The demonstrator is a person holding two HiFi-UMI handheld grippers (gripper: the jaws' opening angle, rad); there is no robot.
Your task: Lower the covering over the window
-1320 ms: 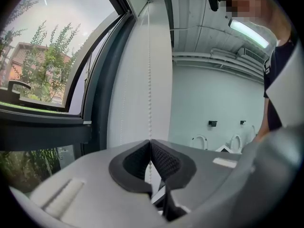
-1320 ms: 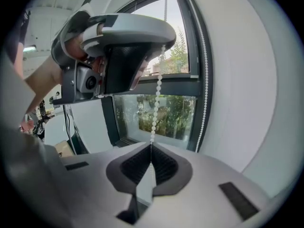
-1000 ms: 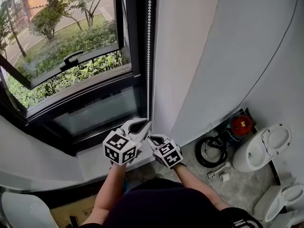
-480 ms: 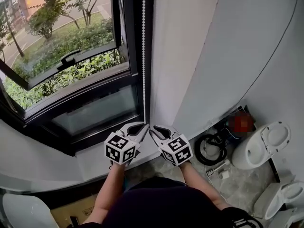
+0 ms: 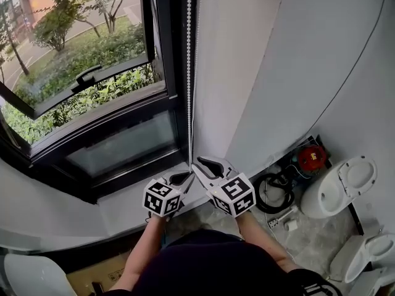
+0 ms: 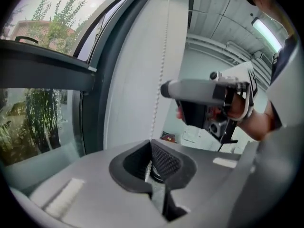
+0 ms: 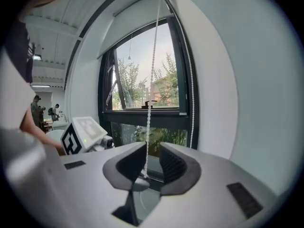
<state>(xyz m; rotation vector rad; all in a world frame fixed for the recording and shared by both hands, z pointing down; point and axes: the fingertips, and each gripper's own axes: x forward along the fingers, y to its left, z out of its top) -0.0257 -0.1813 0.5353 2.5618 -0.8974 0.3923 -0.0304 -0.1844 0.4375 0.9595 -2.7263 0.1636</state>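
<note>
A white bead chain (image 5: 189,73) hangs beside the black window frame (image 5: 176,54). The window's white blind (image 7: 137,20) sits rolled up at the top. My left gripper (image 5: 187,179) is shut on the chain (image 6: 161,70) low down, and the beads vanish between its dark pads (image 6: 164,163). Just to its right and slightly higher, my right gripper (image 5: 196,164) is open. The chain (image 7: 151,80) runs down through the gap between its pads (image 7: 173,167), close to the left one. A second strand (image 7: 191,99) hangs along the frame.
The tilted window sash (image 5: 86,79) stands open over greenery. A white wall (image 5: 259,73) is to the right. On the floor at the right are white toilets (image 5: 342,190), a black hose coil (image 5: 271,196) and a red object (image 5: 313,158). People (image 7: 35,108) stand far off.
My left gripper has moved down, still shut on the bead chain. My right gripper has risen and shifted to the chain, above the left one.
</note>
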